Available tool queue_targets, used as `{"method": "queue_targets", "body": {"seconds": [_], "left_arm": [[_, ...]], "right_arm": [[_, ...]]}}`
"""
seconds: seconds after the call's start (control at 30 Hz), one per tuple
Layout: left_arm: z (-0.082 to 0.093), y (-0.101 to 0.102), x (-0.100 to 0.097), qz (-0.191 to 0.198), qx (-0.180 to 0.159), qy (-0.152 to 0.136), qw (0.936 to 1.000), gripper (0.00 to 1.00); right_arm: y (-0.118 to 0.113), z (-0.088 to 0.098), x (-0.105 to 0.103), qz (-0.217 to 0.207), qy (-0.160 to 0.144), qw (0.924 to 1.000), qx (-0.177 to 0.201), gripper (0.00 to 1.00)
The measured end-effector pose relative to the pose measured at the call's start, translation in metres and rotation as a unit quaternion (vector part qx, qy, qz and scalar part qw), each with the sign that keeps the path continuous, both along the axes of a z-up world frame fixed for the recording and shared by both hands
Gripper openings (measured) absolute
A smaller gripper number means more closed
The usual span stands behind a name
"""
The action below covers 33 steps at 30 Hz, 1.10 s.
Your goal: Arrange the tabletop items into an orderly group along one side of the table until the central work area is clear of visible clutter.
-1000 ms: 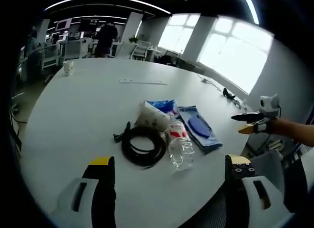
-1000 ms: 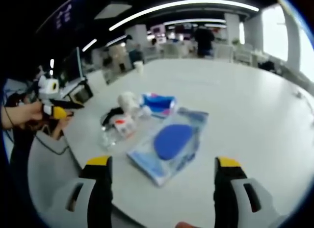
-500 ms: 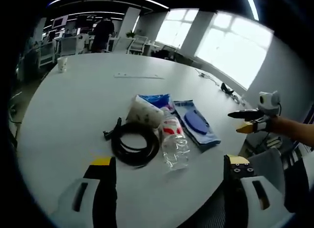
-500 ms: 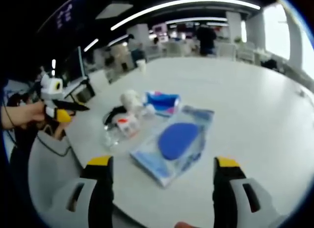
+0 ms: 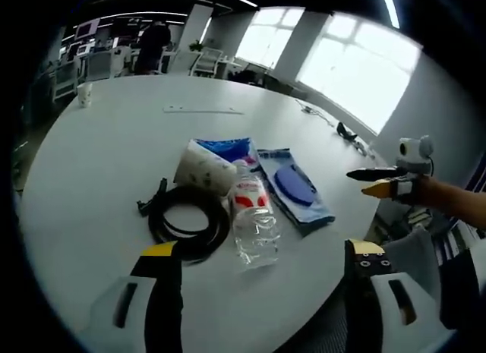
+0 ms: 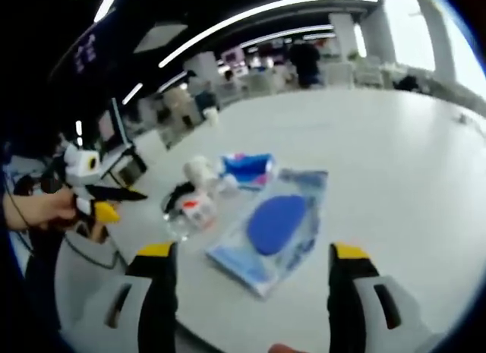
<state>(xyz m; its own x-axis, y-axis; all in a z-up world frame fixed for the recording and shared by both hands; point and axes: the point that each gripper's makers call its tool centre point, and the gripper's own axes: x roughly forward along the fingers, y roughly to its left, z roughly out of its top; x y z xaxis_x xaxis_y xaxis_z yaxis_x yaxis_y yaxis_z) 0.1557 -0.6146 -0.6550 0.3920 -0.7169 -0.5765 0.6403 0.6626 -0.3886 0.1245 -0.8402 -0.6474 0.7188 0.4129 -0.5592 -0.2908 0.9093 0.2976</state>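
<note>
lying near one edge of the round white table, the clutter sits bunched together. in the left gripper view a black cable is coiled nearest the camera, with a clear bottle with a red label on its side just beside it, touching or nearly touching the coil. a white roll rests against the far side of the coil, and a blue packet lies behind the roll. a clear pouch holding a blue disc lies flat beside the bottle. farther off on the table stand a paper cup and a thin white strip, both well apart from the group.

the left gripper hangs above the table's near edge with its jaws spread wide, holding nothing. the right gripper, in a hand, comes in from the right off the table's edge; from here its tips look close together.

in the right gripper view the pouch lies closest, with the bottle, roll and packet beyond it and the cable partly hidden behind them. the right gripper has its jaws wide apart and empty above the table. the left gripper shows at the left, off the table's edge.
</note>
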Motion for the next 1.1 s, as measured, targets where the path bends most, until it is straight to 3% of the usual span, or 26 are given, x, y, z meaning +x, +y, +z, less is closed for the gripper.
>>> {"method": "queue_targets", "body": {"seconds": [0.67,0.83,0.93,1.1], "left_arm": [[-0.015,-0.028,0.018,0.006,0.025,-0.008,0.9996,0.83],[-0.014,-0.043,0.023,0.000,0.019,-0.010,0.9998,0.79],[-0.018,-0.049,0.026,-0.009,0.040,-0.020,0.9990,0.77],[-0.022,-0.059,0.026,-0.008,0.039,-0.010,0.9992,0.73]], "right_arm": [[0.016,-0.006,-0.004,0.017,0.010,0.9998,0.008,0.78],[0.019,-0.006,-0.004,0.017,0.011,0.9997,0.012,0.77],[0.022,-0.006,-0.005,0.016,0.011,0.9997,0.017,0.77],[0.021,-0.006,-0.006,0.015,0.011,0.9997,0.019,0.76]]}}
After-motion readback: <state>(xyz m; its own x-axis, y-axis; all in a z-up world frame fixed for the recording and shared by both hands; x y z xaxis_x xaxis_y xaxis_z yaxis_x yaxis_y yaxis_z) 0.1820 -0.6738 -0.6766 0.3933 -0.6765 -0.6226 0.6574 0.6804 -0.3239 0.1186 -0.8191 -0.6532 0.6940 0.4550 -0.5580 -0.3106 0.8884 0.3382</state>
